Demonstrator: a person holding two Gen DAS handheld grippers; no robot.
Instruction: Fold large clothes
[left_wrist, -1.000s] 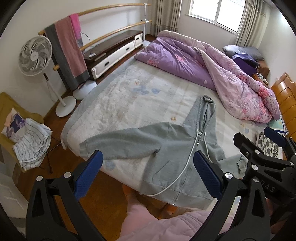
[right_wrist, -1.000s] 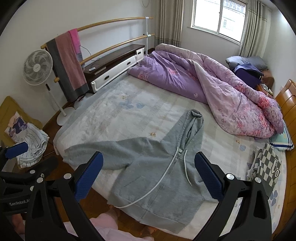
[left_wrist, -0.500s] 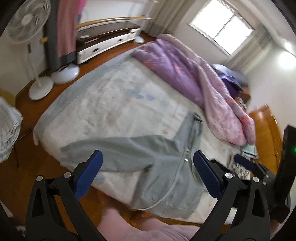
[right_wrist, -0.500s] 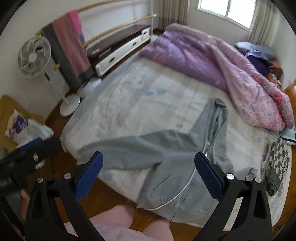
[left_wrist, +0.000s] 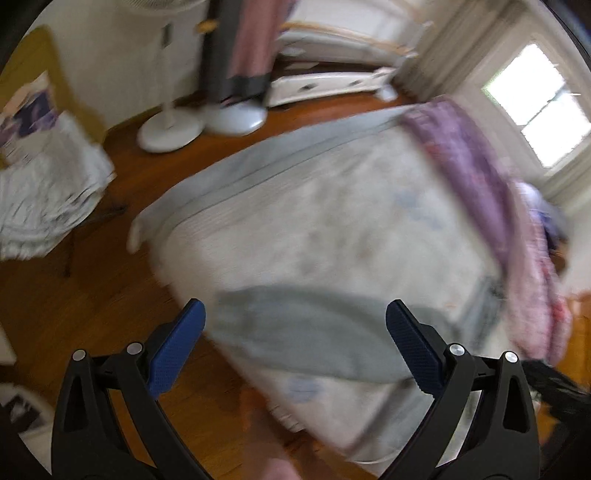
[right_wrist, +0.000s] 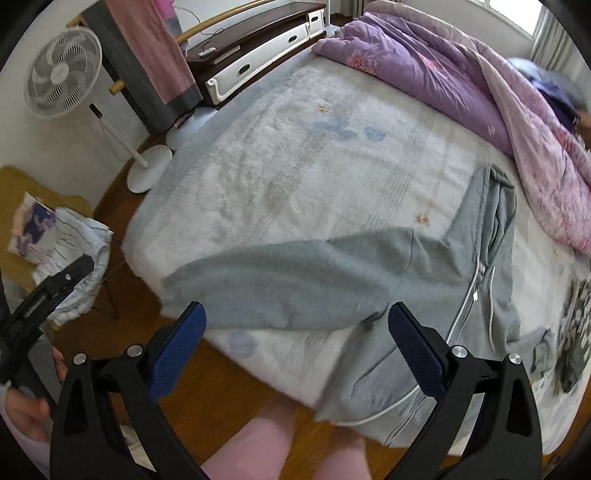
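Observation:
A grey zip hoodie (right_wrist: 369, 280) lies flat, front up, on the bed (right_wrist: 314, 177) near its front edge, one sleeve (right_wrist: 258, 284) stretched left, hood pointing away. In the blurred left wrist view the sleeve (left_wrist: 306, 332) lies just beyond my left gripper (left_wrist: 295, 347), which is open and empty above the bed's corner. My right gripper (right_wrist: 295, 347) is open and empty above the sleeve and the hoodie's lower left side. The left gripper also shows at the left edge of the right wrist view (right_wrist: 44, 291).
A purple quilt (right_wrist: 480, 81) is heaped on the far right of the bed. A standing fan (right_wrist: 62, 74), a towel rail with a pink towel (right_wrist: 147, 48) and a low cabinet (right_wrist: 258, 48) line the left wall. Clothes (right_wrist: 62, 251) pile on a chair. A checked garment (right_wrist: 572, 332) lies at right.
Both grippers have moved down and left toward the hoodie's outstretched sleeve. The left wrist view swung quickly and is now blurred. Both stay open.

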